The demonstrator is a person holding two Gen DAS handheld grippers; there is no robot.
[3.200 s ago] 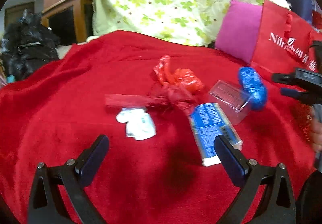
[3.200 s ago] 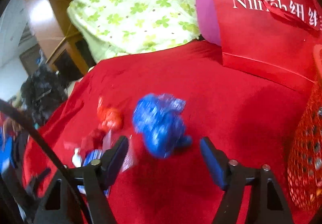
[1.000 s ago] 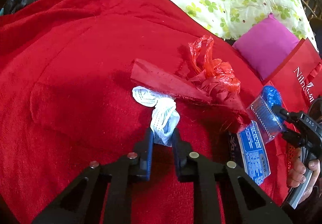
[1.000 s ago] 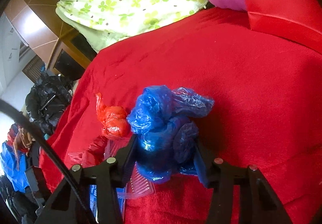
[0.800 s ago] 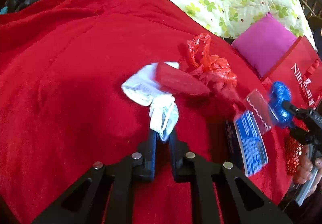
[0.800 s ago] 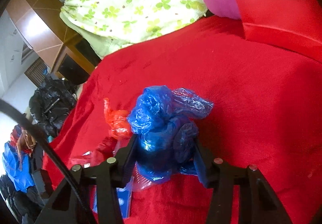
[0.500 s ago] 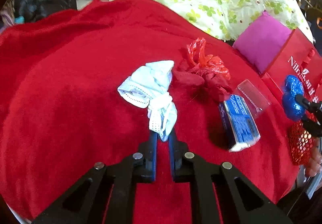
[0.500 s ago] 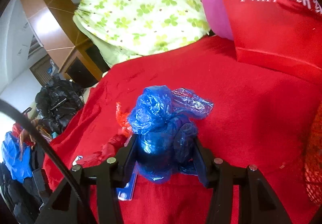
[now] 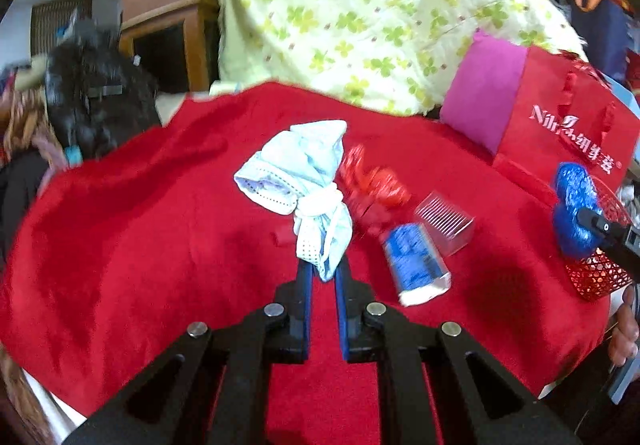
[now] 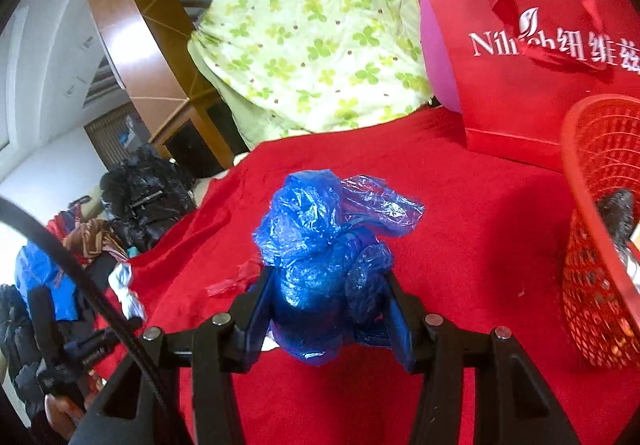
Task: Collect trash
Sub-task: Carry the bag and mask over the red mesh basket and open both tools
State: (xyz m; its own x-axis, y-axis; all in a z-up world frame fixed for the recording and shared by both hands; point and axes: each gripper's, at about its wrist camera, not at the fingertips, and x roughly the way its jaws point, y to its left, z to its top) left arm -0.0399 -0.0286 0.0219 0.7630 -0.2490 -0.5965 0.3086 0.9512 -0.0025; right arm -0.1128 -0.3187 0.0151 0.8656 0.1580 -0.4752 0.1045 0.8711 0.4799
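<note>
Our left gripper (image 9: 322,275) pinches a knotted white cloth wad (image 9: 300,185), lifted above the red blanket (image 9: 140,245). Our right gripper (image 10: 326,309), partly spread, clamps a crumpled blue plastic bag (image 10: 324,245) near the red mesh basket (image 10: 596,245).

Each fisheye looks forward and downward along its own tongs, close above the red blanket (image 9: 120,245). Both views share the red paper bag (image 9: 560,117), the red mesh basket (image 10: 600,229) and the green floral quilt (image 10: 320,25).
</note>
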